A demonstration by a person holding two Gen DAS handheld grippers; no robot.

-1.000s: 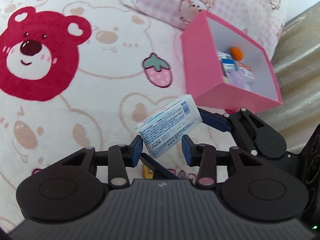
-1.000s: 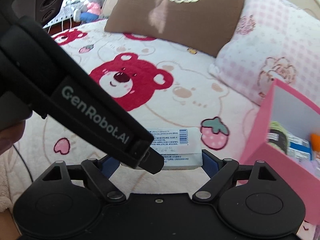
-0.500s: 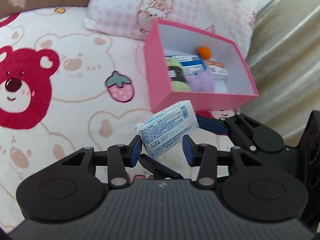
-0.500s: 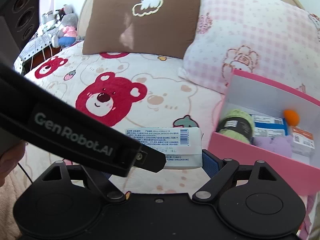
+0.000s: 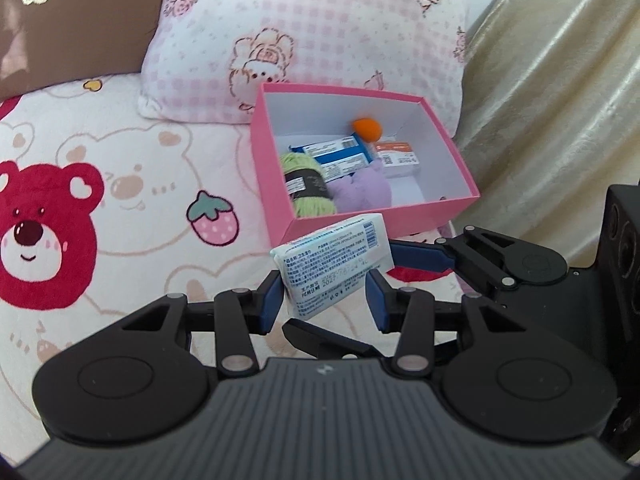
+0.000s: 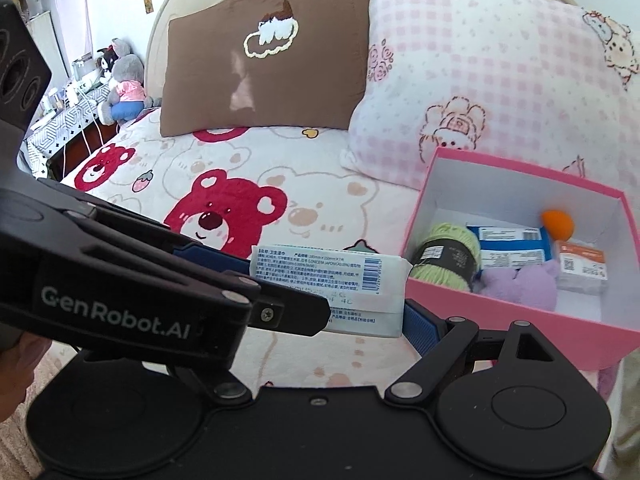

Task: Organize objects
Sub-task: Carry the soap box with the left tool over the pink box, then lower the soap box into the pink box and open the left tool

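Note:
A white wet-wipe packet (image 5: 334, 262) with blue print hangs in the air in front of the pink box (image 5: 276, 184). My right gripper (image 6: 324, 308) is shut on it (image 6: 324, 284); its blue fingers clamp the packet's ends. My left gripper (image 5: 324, 300) is open, its blue pads (image 5: 269, 300) on either side of the packet's lower corner, with a gap on the right. The box (image 6: 500, 312) holds a green yarn ball (image 5: 306, 186), a blue-white carton (image 5: 340, 156), a lilac plush (image 5: 364, 192), an orange ball (image 5: 366, 128) and an orange-white carton (image 5: 398, 156).
The bed has a bear-print blanket (image 5: 120, 200). A pink checked pillow (image 5: 304, 36) and a brown pillow (image 6: 264, 52) lean at the head. A beige curtain (image 5: 560, 100) hangs right of the box. Plush toys (image 6: 120, 80) stand on a far side table.
Both grippers with the packet have risen and tipped forward toward the pink box, so its inside now shows fully. The right gripper's hold on the packet is unchanged.

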